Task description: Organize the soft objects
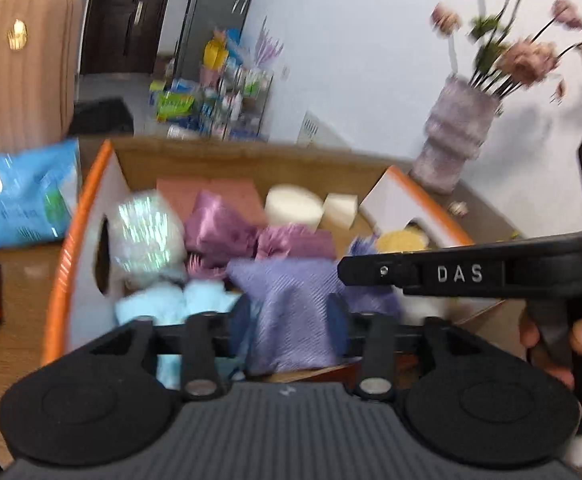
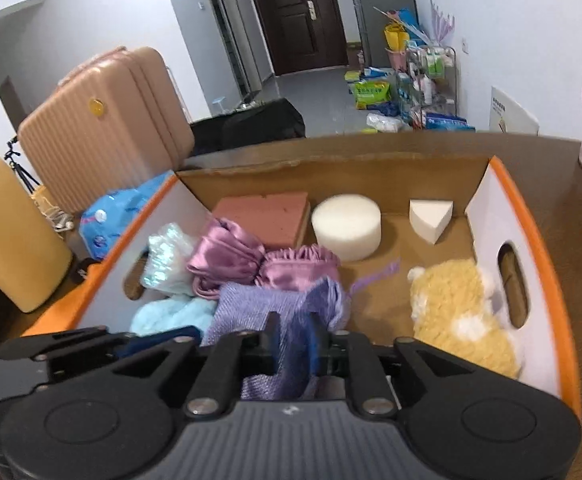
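Reaching into box (image 2: 503,216), grippers (image 2: 294,338) angled downward

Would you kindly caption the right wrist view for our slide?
Right gripper pinching a purple cloth over a cardboard box of soft items.

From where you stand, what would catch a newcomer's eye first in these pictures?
First, the orange-edged cardboard box full of soft things, with a purple knitted cloth at its near side between the fingers of the right claw. Along the back wall sit a pink sponge block, a white round sponge and a white wedge sponge. A yellow fluffy item lies by the right wall.
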Available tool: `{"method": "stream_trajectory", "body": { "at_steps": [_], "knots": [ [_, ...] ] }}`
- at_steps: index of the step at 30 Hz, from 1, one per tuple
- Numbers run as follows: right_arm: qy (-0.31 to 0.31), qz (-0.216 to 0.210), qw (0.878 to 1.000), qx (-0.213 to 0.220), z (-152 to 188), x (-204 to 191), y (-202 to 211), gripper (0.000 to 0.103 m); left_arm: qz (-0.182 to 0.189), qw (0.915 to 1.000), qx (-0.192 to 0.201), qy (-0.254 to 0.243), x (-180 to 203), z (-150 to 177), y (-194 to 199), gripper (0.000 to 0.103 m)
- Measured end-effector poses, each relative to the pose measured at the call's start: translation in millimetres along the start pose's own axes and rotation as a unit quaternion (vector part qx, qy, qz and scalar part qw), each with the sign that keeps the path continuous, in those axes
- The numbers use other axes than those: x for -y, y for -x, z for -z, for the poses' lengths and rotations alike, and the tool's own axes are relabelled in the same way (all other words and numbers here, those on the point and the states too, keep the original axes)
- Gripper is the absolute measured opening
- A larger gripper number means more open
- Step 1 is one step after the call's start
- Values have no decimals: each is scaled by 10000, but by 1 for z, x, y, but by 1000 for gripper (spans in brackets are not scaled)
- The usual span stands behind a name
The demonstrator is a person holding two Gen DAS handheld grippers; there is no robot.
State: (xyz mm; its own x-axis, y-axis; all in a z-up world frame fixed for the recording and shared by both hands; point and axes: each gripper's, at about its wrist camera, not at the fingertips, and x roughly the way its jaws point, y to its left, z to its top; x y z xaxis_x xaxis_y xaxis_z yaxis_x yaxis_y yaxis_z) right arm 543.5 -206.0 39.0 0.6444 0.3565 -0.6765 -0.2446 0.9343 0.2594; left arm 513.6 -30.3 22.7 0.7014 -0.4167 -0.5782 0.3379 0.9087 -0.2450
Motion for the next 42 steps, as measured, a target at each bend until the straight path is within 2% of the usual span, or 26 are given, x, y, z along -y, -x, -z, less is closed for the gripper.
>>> {"method": "stream_trajectory", "body": {
  "at_steps": [3, 6, 8, 10, 11, 15, 17, 24, 26, 29, 32, 37, 39, 42],
  "knots": [
    [97, 31, 9995, 291, -11, -2, 35, 25, -117, 9994, 275, -165, 6, -12, 36, 49],
    [269, 193, 9973, 656, -15, -3, 79, 34, -447, 9965, 632, -299, 12, -24, 74, 52],
    [364, 294, 9950, 887, -12, -2, 111, 39, -761, 9918, 934, -420, 18, -27, 101, 58],
    [418, 392, 9926, 1074, -6, 1, 138, 43, -1074, 9840, 1305, -556, 27, -22, 128, 71],
    [450, 433, 9910, 1186, -1, 2, 151, 43, -1208, 9797, 1484, -592, 31, -18, 142, 74],
    [607, 620, 9833, 1598, 28, 5, 193, 44, -1412, 9688, 1925, -666, 47, 4, 181, 92],
    [665, 681, 9805, 1720, 41, 3, 210, 46, -1489, 9651, 2037, -694, 54, 12, 193, 93],
    [676, 646, 9738, 2071, 79, -7, 243, 48, -1450, 9646, 2144, -510, 70, 38, 227, 97],
    [737, 616, 9694, 2260, 101, -13, 252, 58, -1438, 9648, 2163, -415, 74, 57, 239, 99],
    [834, 629, 9662, 2357, 139, -19, 262, 59, -1352, 9670, 2114, -434, 84, 95, 255, 100],
    [774, 509, 9677, 2343, 185, -25, 271, 60, -1394, 9660, 2130, -459, 96, 135, 270, 102],
    [439, 369, 9755, 2125, 268, -32, 282, 65, -1385, 9734, 1803, -280, 107, 200, 289, 103],
    [272, 335, 9790, 1992, 292, -33, 285, 67, -1318, 9782, 1589, -240, 109, 215, 291, 103],
    [109, 343, 9822, 1842, 307, -31, 285, 67, -1287, 9811, 1421, -252, 112, 225, 289, 103]
  ]
}}
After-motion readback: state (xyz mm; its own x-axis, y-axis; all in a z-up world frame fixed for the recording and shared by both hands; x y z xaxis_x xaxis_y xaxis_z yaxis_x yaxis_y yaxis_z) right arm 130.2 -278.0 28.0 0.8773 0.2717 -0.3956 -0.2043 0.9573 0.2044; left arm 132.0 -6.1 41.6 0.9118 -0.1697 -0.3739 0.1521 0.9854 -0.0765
